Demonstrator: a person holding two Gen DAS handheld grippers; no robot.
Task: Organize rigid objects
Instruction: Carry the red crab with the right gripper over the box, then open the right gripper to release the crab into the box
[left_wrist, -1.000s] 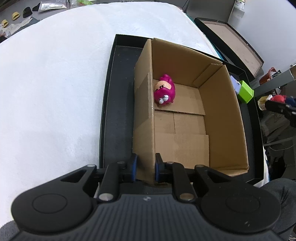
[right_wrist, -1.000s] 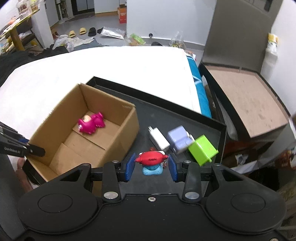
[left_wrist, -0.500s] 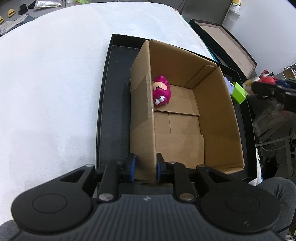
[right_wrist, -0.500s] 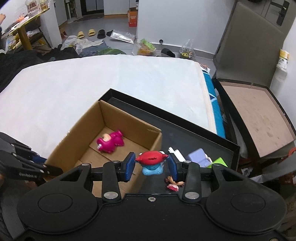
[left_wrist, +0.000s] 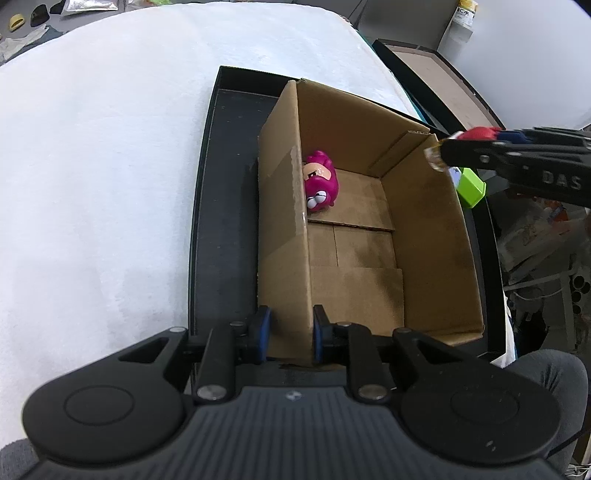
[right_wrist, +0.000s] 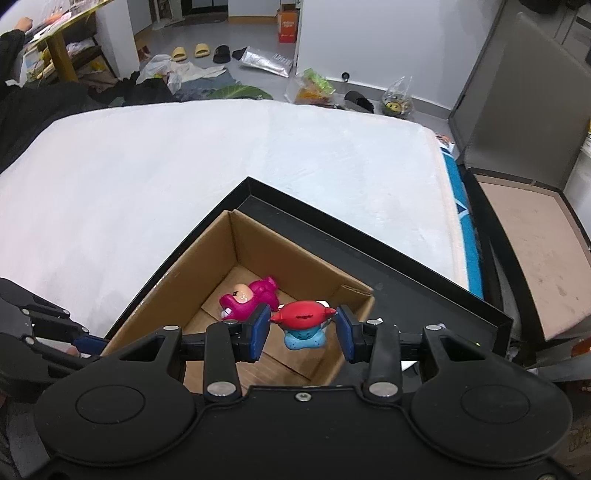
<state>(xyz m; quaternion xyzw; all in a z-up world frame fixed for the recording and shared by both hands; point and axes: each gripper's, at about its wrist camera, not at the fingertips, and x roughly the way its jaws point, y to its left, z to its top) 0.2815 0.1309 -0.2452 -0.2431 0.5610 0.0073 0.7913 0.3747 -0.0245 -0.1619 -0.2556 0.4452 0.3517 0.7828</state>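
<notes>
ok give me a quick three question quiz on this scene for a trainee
1. True or false: the pink toy lies inside the box.
2. What do the right tongs hold? A) green block B) red and blue toy C) nothing
3. Fill in: the left tongs straddle the box's near ____.

Key:
1. True.
2. B, the red and blue toy, carried over the box. The green block sits outside, on the black tray.
3. Wall; one finger is outside it and one inside.
</notes>
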